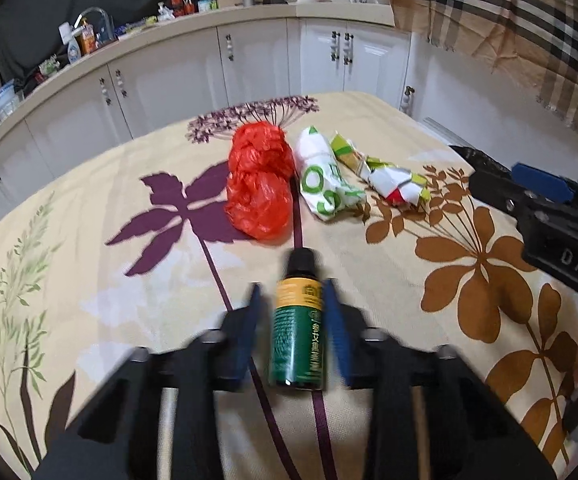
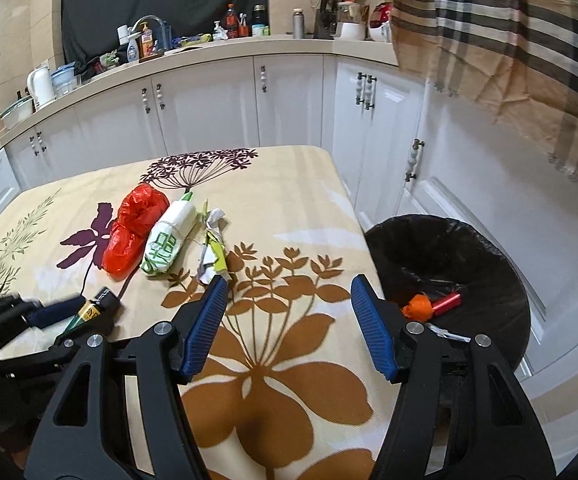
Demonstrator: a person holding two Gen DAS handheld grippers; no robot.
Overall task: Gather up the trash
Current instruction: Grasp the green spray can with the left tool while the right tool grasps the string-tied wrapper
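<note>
A small green bottle (image 1: 297, 332) with a yellow band and black cap lies on the flowered tablecloth (image 1: 89, 220). My left gripper (image 1: 294, 320) straddles it, and its blurred blue pads are shut against the bottle's sides; the bottle (image 2: 89, 312) also shows between those fingers in the right wrist view. Beyond it lie a red plastic bag (image 1: 259, 184), a white bag with green print (image 1: 325, 176) and a crumpled wrapper (image 1: 385, 176). My right gripper (image 2: 289, 320) hovers open over the brown flower print, with nothing between its pads.
A bin with a black liner (image 2: 449, 248) stands off the table's right edge, with an orange scrap (image 2: 421, 306) and a red tube (image 2: 447, 302) inside. White cabinets (image 2: 209, 112) and a cluttered counter run behind. A plaid cloth (image 2: 509, 40) hangs at upper right.
</note>
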